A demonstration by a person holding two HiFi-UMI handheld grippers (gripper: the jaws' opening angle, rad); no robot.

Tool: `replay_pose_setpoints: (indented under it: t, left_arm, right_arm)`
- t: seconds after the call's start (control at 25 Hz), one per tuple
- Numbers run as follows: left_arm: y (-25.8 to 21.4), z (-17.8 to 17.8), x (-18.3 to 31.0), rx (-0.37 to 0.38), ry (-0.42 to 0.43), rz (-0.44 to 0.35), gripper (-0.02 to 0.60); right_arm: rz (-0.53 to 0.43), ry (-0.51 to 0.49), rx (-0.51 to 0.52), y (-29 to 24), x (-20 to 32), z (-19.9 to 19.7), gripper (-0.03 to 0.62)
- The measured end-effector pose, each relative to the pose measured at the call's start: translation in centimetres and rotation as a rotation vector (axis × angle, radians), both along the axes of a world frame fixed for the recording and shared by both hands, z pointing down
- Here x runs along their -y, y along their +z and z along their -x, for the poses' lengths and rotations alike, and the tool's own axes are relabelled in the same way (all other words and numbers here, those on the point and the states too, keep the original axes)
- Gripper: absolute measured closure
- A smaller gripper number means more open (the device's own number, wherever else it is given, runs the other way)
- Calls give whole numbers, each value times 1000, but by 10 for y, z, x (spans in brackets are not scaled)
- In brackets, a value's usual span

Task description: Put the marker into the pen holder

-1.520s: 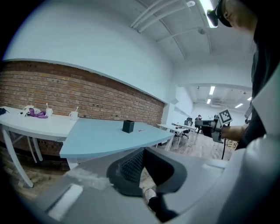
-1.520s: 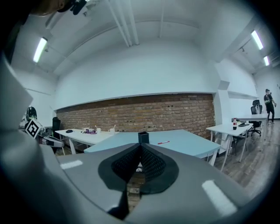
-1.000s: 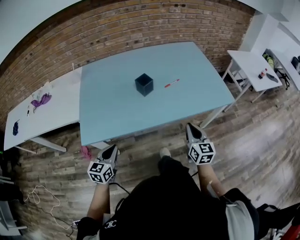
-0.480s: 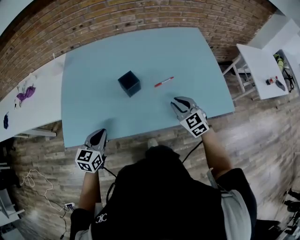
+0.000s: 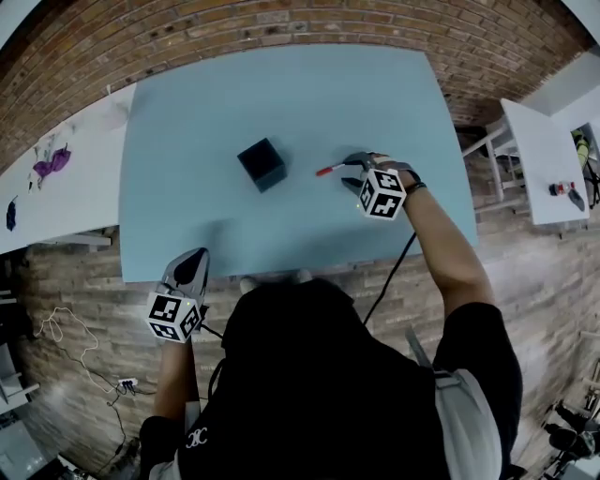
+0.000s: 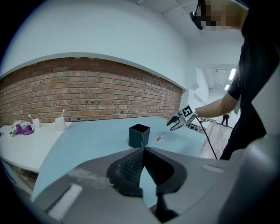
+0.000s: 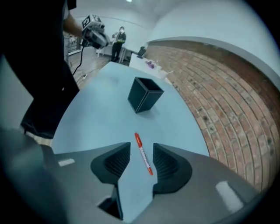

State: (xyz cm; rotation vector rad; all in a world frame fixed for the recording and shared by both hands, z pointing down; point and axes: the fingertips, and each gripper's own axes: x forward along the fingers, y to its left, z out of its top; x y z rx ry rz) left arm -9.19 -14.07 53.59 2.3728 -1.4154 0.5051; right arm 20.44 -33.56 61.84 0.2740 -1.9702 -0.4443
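Note:
A red marker (image 5: 330, 169) lies flat on the light blue table (image 5: 281, 84), a little right of the dark square pen holder (image 5: 262, 164). My right gripper (image 5: 354, 171) is low over the marker's near end. In the right gripper view the marker (image 7: 139, 142) lies on the table between the jaws of that gripper (image 7: 141, 148), which are opening, and the pads do not touch it. The pen holder (image 7: 145, 94) stands upright beyond. My left gripper (image 5: 192, 258) hangs shut at the table's front edge, holding nothing. Seen from the left gripper (image 6: 143, 151), the pen holder (image 6: 139, 135) and marker (image 6: 160, 137) lie ahead.
A white side table (image 5: 66, 202) with purple items adjoins the blue table's left edge. Another white table (image 5: 539, 155) stands to the right. A brick wall (image 5: 281, 23) runs behind. A white cup (image 6: 59, 124) sits on the side table. Cables lie on the wooden floor (image 5: 84, 375).
My right gripper has travelled from the table's front edge forward across the table to the marker, and its jaws have parted. The left gripper has stayed near the front edge.

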Motion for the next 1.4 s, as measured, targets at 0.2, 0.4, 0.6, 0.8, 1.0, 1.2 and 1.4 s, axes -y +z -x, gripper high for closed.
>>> replay_pose_setpoints:
  t: [0.2, 0.4, 0.6, 0.8, 1.0, 1.2, 1.4]
  left_arm:
    - [2, 11, -1, -3, -92, -2, 574]
    - [6, 19, -10, 3, -161, 3, 574]
    - [13, 35, -23, -21, -244, 30, 574]
    - [13, 38, -27, -25, -277, 40, 574]
    - [19, 39, -30, -41, -299, 48, 575]
    - [23, 32, -25, -40, -266, 58, 574]
    - [23, 32, -11, -44, -232, 54, 574]
  right_arm:
    - [40, -158, -226, 42, 21, 12, 425]
    - [147, -233, -325, 60, 33, 19, 501]
    - [261, -278, -431, 80, 32, 16, 505]
    - [323, -289, -508, 96, 32, 8, 505]
    - [359, -277, -518, 98, 28, 9, 539]
    - [352, -258, -497, 97, 27, 12, 548]
    - [275, -174, -344, 95, 28, 15, 548]
